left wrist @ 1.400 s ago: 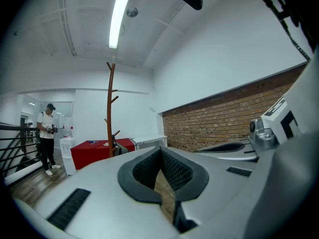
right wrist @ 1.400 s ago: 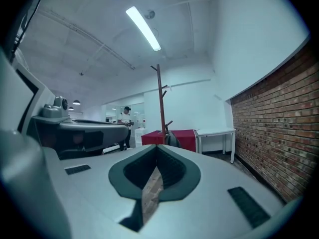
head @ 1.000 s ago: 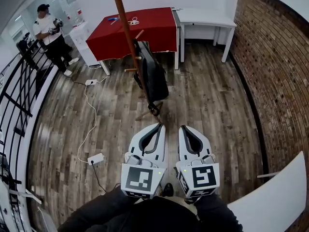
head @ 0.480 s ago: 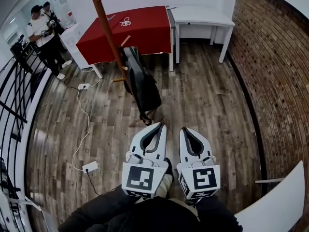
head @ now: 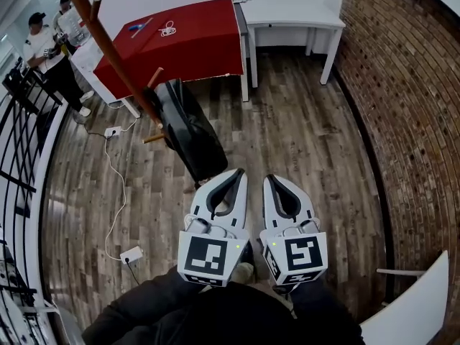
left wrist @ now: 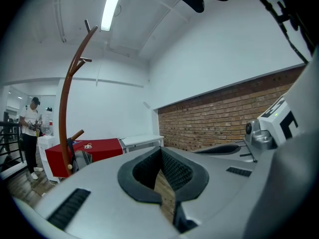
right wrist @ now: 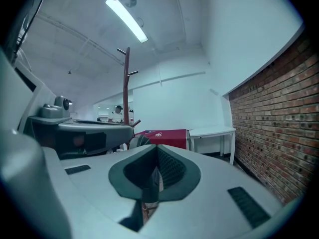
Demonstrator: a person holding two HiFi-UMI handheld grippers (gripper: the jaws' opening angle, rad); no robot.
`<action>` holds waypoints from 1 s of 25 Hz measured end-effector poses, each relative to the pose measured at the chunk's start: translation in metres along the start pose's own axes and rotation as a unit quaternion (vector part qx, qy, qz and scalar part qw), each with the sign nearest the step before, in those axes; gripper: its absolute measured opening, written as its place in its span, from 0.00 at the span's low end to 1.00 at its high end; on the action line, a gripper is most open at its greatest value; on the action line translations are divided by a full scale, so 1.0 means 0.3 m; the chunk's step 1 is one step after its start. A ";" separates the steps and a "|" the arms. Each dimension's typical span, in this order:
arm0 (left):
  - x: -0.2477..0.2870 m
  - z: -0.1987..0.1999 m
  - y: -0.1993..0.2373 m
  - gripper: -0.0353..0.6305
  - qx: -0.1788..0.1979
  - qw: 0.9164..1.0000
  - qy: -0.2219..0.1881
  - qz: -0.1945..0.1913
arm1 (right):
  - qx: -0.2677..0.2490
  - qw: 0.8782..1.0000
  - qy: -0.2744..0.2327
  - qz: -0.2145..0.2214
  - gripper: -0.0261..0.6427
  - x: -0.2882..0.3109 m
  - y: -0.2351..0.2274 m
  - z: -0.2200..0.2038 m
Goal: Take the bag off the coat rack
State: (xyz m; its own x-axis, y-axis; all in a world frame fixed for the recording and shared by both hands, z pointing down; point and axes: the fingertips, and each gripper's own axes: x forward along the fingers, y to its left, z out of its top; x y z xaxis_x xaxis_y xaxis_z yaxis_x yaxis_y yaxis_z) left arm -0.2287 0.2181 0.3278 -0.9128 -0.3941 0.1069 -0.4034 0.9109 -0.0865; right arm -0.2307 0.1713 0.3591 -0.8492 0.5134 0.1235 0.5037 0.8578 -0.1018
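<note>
A black bag (head: 188, 131) hangs from a peg of the brown wooden coat rack (head: 111, 52), whose pole leans across the upper left of the head view. The bag's lower end reaches down to just above my left gripper (head: 238, 172), which is shut with nothing in it. Beside it my right gripper (head: 269, 180) is shut and empty as well. In the left gripper view the coat rack (left wrist: 65, 118) stands at the left with the bag (left wrist: 82, 158) barely showing behind the jaw. The right gripper view shows the coat rack (right wrist: 126, 86) straight ahead and the bag (right wrist: 140, 140) low beside it.
A table with a red cloth (head: 183, 45) and a white table (head: 291, 13) stand behind the rack. A brick wall (head: 410, 106) runs along the right. A white cable and power strip (head: 131, 254) lie on the wood floor at the left. Two people (head: 43, 45) stand far left by a black railing (head: 18, 164).
The rack and bag have slid left and down in the head view, and look larger and closer. Both grippers stay shut side by side; the bag's bottom now lies just above the left jaws.
</note>
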 end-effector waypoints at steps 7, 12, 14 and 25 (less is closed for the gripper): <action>0.128 0.003 0.106 0.07 -0.020 0.999 -0.003 0.028 | 0.001 1.000 0.001 0.021 0.05 0.181 -0.064 0.026; 0.219 0.010 0.154 0.07 -0.022 0.999 -0.006 0.039 | -0.009 0.999 0.006 0.039 0.05 0.284 -0.105 0.059; 0.268 0.007 0.172 0.07 -0.026 0.998 -0.006 0.052 | -0.013 0.998 0.009 0.055 0.05 0.334 -0.129 0.064; 0.634 -0.007 0.297 0.07 -0.056 0.987 0.005 0.153 | -0.029 0.986 0.036 0.159 0.05 0.683 -0.340 0.082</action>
State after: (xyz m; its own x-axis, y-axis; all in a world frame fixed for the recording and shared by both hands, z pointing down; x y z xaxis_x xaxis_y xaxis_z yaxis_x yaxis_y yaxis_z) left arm -0.4381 0.2245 0.3425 -0.9899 -0.0981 0.1027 -0.0993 0.9950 -0.0065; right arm -0.4601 0.1883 0.3705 -0.6350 0.7547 0.1646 0.7523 0.6526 -0.0898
